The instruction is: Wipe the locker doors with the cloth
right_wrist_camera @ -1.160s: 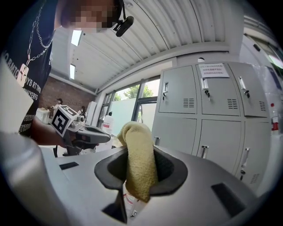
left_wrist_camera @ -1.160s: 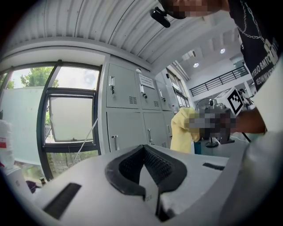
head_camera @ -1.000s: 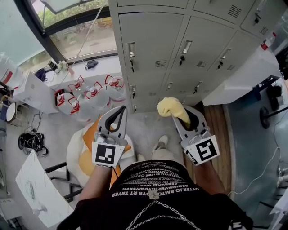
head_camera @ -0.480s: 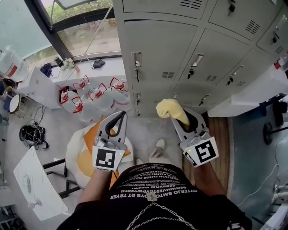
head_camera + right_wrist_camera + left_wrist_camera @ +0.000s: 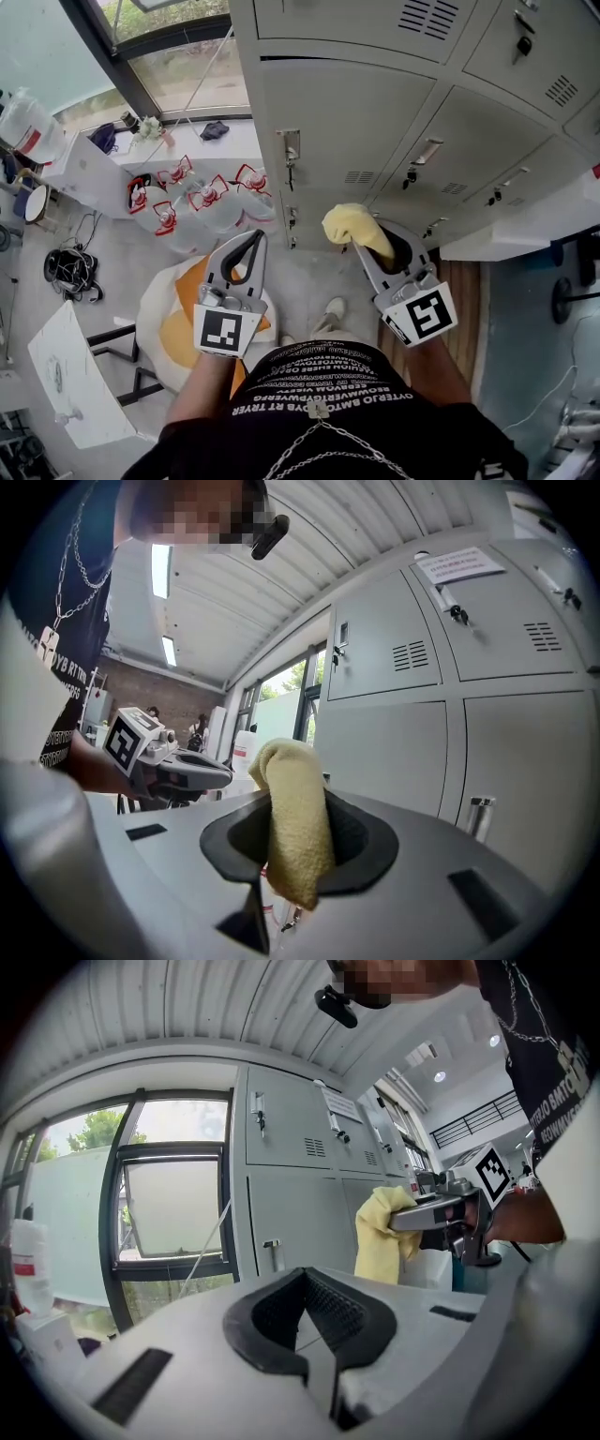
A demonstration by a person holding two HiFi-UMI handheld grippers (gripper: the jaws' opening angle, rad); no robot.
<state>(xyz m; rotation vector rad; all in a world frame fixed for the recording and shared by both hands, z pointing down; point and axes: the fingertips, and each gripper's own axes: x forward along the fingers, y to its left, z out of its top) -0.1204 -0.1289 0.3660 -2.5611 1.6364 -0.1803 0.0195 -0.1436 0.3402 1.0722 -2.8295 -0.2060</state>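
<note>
Over the last second the locker bank has grown larger in the head view and slid down the frame, while both grippers have held the same station in front of the person's torso. Read this as an approach to the lockers, not as an arm movement. At far left, the water bottles (image 5: 202, 199) stand on the floor under the window, clear of the work. The left gripper (image 5: 249, 242) has its jaws closed on each other with nothing between them (its own view shows only the seam where the pads meet). Ahead, the locker doors (image 5: 352, 122) fill the upper frame, and the handle (image 5: 290, 150) of the nearest door now sits lower in the frame than before. To the right, the cloth (image 5: 349, 225) remains clamped in the right gripper (image 5: 373, 259), jaws closed on its middle and the free end bunched above them. The cloth appears to be short of every door, so wiping has not begun. The next action is probably to extend the right gripper until the cloth bears on a panel.
</note>
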